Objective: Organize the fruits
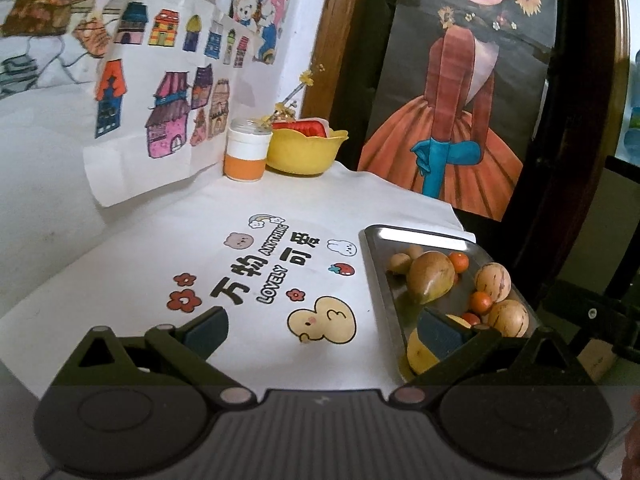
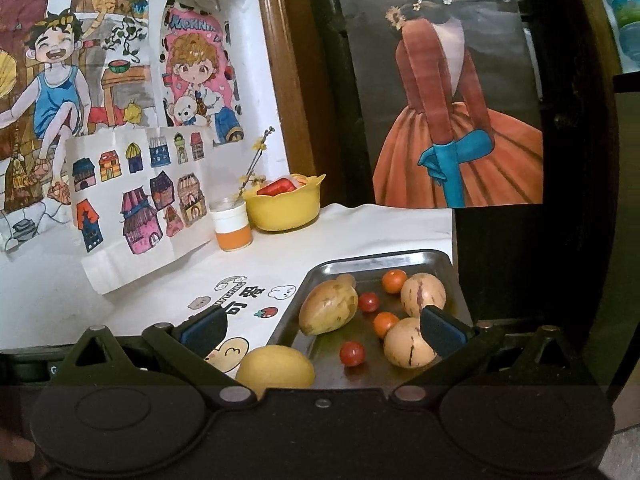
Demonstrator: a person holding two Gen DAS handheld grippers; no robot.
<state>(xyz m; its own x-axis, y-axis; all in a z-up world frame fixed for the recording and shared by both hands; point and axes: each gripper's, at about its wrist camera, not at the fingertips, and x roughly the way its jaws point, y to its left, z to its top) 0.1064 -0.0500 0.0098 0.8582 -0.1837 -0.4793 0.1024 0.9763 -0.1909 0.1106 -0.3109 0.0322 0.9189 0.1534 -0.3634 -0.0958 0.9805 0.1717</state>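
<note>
- My left tongs (image 1: 320,332) are spread wide and hold nothing; they hover over the printed white cloth (image 1: 240,216) on the tabletop, with 1 pad just above the near corner of the metal tray (image 1: 374,264).
- My right tongs (image 2: 320,330) are also spread and empty, hovering over the tray's near end.
- The fruit sits loose in the tray (image 2: 292,320): a large brownish mango (image 2: 328,306), 2 pale striped melons (image 2: 422,294) (image 2: 408,344), a few small orange and red fruits such as the red one (image 2: 352,353), and a yellow mango (image 2: 276,366) at the near left corner, close under my right tongs.
- The yellow bowl (image 2: 284,208) with something red in it stands well apart at the back, beside a white and orange jar (image 2: 232,226) holding flower sprigs.
- Risk: the round fruits roll easily on smooth metal; a clumsy nudge from a pad could scatter them or push 1 over the low rim.
- Risk: the tray lies near the tabletop's right edge, so pushing it sideways could tip it off.
- Risk: soft small fruits may burst if I squeeze hard.
- Risk: both tongs are close together and could collide.
</note>
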